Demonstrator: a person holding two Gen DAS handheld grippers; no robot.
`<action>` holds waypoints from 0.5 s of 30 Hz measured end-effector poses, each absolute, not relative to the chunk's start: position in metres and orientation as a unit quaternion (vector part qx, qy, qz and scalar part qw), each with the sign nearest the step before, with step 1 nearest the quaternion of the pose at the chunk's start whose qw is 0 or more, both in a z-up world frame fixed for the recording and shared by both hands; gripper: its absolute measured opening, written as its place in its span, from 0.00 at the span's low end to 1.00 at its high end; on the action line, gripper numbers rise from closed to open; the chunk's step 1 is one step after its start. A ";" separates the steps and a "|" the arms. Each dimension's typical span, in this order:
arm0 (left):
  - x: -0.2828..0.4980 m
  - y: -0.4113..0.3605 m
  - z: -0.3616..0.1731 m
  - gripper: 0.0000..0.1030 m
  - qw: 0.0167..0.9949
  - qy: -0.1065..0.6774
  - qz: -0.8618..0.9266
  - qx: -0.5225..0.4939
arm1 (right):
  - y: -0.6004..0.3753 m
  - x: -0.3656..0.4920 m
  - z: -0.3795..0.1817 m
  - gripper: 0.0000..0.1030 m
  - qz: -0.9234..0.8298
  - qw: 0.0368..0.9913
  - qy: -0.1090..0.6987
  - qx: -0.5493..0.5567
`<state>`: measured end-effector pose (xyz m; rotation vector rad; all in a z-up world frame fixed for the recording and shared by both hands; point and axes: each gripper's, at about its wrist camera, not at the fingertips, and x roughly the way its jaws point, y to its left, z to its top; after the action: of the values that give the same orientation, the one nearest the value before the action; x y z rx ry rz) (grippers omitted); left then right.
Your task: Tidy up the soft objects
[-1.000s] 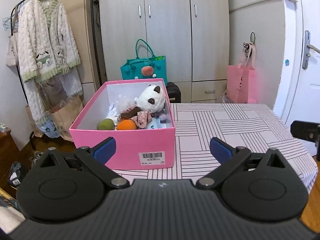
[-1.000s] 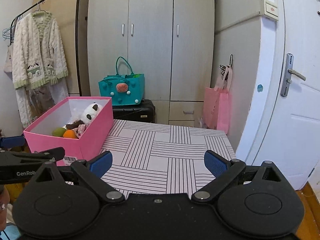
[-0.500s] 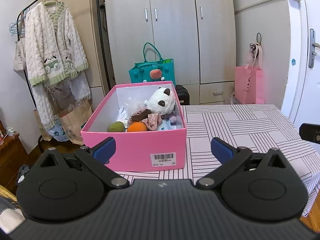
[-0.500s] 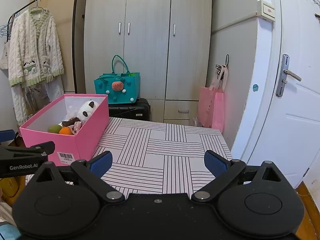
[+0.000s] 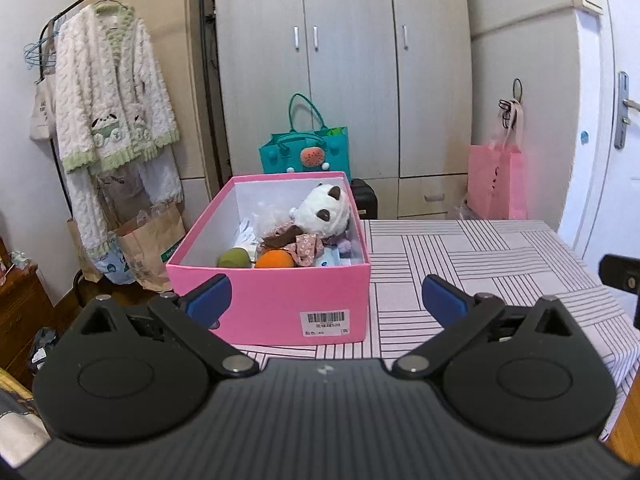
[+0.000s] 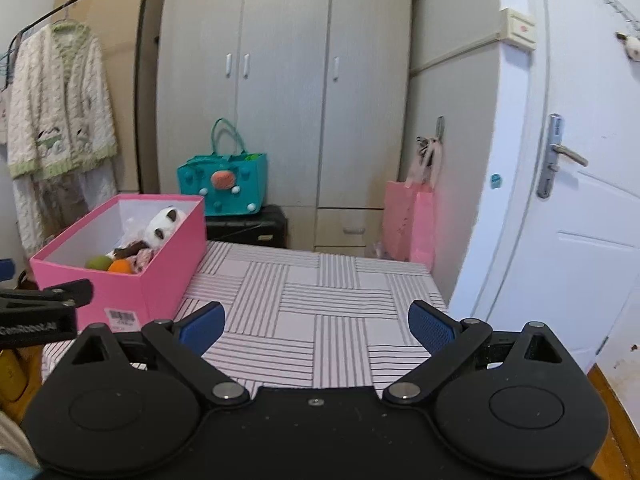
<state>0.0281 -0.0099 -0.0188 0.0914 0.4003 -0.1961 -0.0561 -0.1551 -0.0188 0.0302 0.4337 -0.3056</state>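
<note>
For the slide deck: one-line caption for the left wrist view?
Open left gripper faces a pink box of soft toys, panda plush on top, on a striped table.

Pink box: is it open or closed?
Open. The pink box has no lid on it; the panda and orange ball inside show.

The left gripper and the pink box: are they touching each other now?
Apart. In the right wrist view the left gripper ends short of the pink box, its tip lying over the box's front wall only in the picture. The left wrist view shows its fingers open and empty.

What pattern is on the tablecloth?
Blocks of thin dark stripes on pale pink tablecloth, clearest in the right wrist view.
</note>
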 end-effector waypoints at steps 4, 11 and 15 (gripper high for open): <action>0.028 -0.004 -0.016 1.00 0.977 0.194 -0.082 0.036 | -0.156 -0.058 -0.022 0.97 -0.153 0.964 0.218 0.017; 0.024 -0.003 -0.015 1.00 0.980 0.177 -0.075 0.045 | -0.157 -0.059 -0.022 0.97 -0.153 0.964 0.216 0.021; 0.024 -0.004 -0.015 1.00 0.980 0.176 -0.080 0.049 | -0.155 -0.060 -0.022 0.97 -0.149 0.965 0.215 0.020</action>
<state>0.0241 -0.0041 -0.0151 0.0994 0.3543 -0.1609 -0.0596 -0.1552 -0.0225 0.0409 0.4343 -0.3024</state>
